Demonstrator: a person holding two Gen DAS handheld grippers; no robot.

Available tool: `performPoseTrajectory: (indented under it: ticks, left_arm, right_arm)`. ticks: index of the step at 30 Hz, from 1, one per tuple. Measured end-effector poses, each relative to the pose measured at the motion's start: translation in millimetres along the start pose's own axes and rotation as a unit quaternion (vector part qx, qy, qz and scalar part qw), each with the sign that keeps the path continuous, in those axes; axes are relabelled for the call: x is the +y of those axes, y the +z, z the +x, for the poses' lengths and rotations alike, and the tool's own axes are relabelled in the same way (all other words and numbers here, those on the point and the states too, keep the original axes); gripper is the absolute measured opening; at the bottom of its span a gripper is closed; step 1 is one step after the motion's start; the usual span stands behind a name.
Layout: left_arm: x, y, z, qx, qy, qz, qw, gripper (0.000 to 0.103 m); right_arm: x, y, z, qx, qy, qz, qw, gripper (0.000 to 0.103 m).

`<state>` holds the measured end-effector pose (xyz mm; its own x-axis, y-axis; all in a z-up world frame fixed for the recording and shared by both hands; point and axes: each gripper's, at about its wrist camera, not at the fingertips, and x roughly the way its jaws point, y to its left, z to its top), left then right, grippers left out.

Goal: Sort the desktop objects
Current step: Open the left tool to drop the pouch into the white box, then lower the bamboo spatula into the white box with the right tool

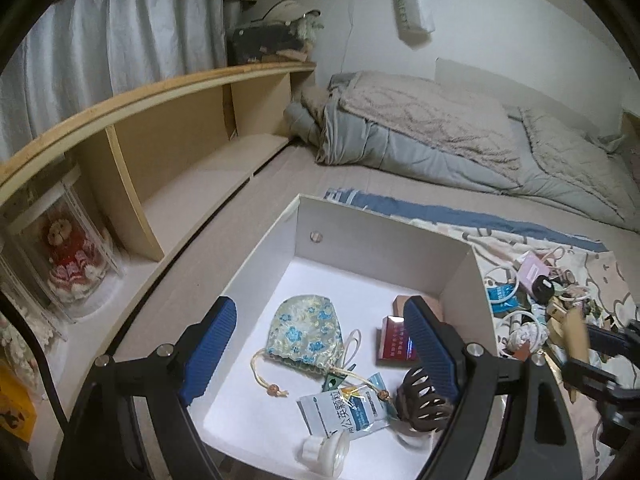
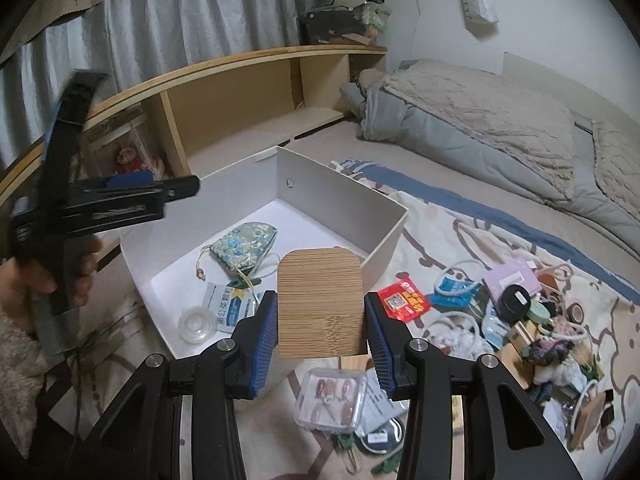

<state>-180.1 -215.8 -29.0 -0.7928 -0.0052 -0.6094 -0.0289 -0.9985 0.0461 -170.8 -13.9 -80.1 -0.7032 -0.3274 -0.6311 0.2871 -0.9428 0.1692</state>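
A white box (image 1: 384, 236) (image 2: 340, 184) sits on the bed. Inside lie a blue-green brocade pouch (image 1: 306, 330) (image 2: 244, 244), a red pack (image 1: 394, 344), a white medicine sachet (image 1: 344, 408) (image 2: 226, 306), a dark openwork piece (image 1: 420, 402) and a clear round lid (image 1: 326, 450) (image 2: 196, 324). My left gripper (image 1: 320, 352) is open and empty above the box. My right gripper (image 2: 320, 336) is shut on a bamboo block (image 2: 320, 300) and holds it above the box's near right edge. In the right wrist view the left gripper (image 2: 100, 196) appears at the left, hand-held.
A heap of small items (image 2: 520, 312) (image 1: 536, 300) lies on the patterned cloth right of the box: a red sachet (image 2: 404, 300), a clear case of false nails (image 2: 330, 400), a black round case (image 2: 516, 298), rings, tape. A wooden shelf (image 1: 160, 148) runs along the left. A folded duvet (image 1: 440, 136) lies behind.
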Motion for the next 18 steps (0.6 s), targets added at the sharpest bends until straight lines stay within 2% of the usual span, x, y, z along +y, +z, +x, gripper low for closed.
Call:
performPoseTrajectory:
  ticks: [13,16,18]
  left_arm:
    - [11.7,1.3,-39.3,-0.049,-0.022,0.012,0.9985,0.086]
    - [19.4,-0.8,-51.2,-0.052,-0.042,0.0,0.9978,0.086]
    - [22.8,0.0,-58.6,-0.059,-0.039,0.0,0.9975,0.086]
  right_arm:
    - [35.6,32.3,69.8,0.046,0.05,0.047,0.997,0.043]
    - [44.2,41.5,90.0,0.07,0.06,0.057,0.994,0.043]
    - [49.8,48.3,103.7,0.084,0.064,0.059,0.993,0.043]
